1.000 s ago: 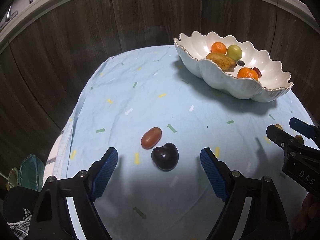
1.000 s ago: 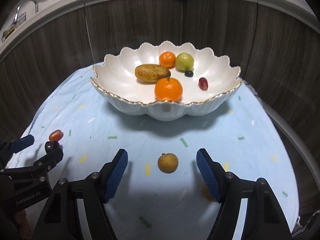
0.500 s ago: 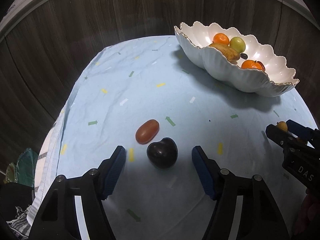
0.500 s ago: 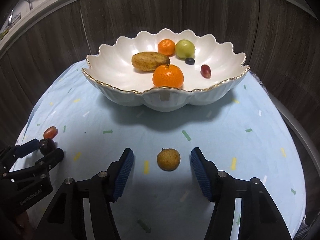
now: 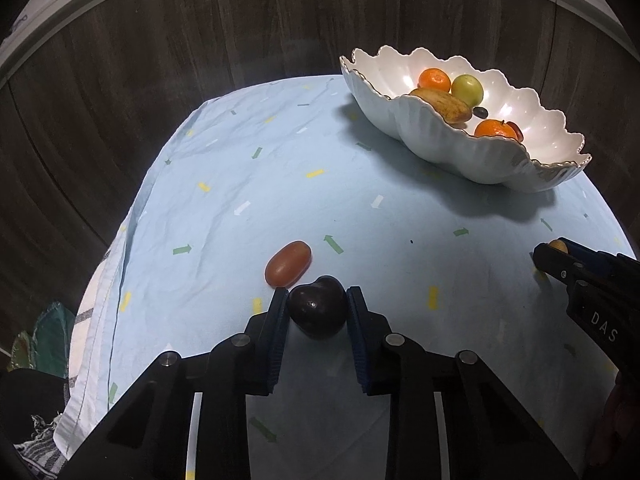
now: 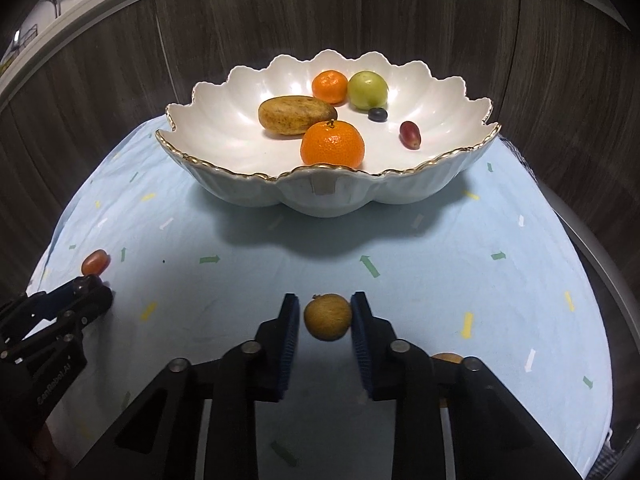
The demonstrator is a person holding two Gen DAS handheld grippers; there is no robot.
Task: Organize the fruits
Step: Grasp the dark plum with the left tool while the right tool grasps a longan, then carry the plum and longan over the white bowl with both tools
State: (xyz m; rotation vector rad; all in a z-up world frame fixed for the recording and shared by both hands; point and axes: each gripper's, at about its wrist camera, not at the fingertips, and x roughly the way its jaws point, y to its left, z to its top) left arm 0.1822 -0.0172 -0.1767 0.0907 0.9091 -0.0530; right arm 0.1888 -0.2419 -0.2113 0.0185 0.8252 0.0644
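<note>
Blue-padded jaws of the left gripper [image 5: 317, 312] have just been closing and now pinch a dark, heart-shaped plum [image 5: 318, 310] that sits on the pale blue tablecloth [image 5: 240, 184]. Just beyond its left pad lies a reddish oval fruit [image 5: 288, 268], near the plum but apart from it. The right gripper [image 6: 325, 318] has likewise just been closing; its right pad presses a small brown round fruit [image 6: 328, 317] on the cloth, while a thin gap seems to remain at the left pad. Another tan fruit [image 6: 447, 358] peeks from behind its right finger. Farther back stands a white scalloped bowl [image 6: 320, 196] with a gold rim. It holds a large mandarin [image 6: 332, 145] at the front, a brown oblong fruit [image 6: 296, 115], a red grape [image 6: 410, 134], a dark berry [image 6: 377, 115], a second mandarin [image 6: 329, 87] and a green fruit [image 6: 367, 90]. Dark wood panelling [image 6: 240, 32] rises behind.
</note>
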